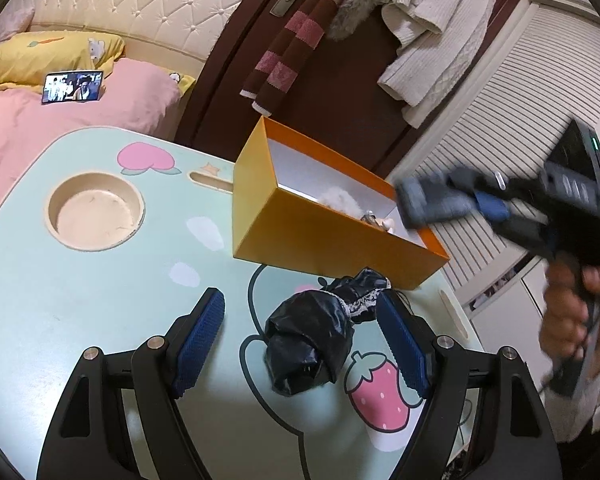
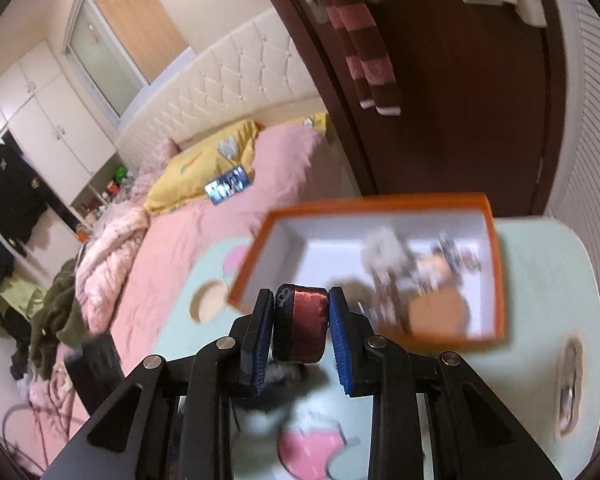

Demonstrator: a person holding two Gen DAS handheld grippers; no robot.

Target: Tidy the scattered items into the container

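An orange box (image 1: 332, 240) with a white inside stands on the mint table (image 1: 60, 312), open at the top. In the right wrist view the orange box (image 2: 496, 264) holds a white fluffy thing (image 2: 384, 252), a brown round piece (image 2: 436, 312) and other small items. My right gripper (image 2: 300, 300) is shut on a round red-and-black item (image 2: 302, 324), just in front of the box's near wall. The left wrist view shows the right gripper (image 1: 412, 204) blurred over the box's right end. My left gripper (image 1: 300, 340) stands open around a shiny black lace-trimmed bundle (image 1: 308, 340) lying on the table.
A round recess (image 1: 96, 212) is sunk into the table at the left. A person's hand (image 1: 572, 312) holds the right gripper. A bed with a pink cover (image 1: 60, 128) and a phone (image 1: 73, 87) lies beyond the table. Clothes hang on a brown door (image 1: 340, 92).
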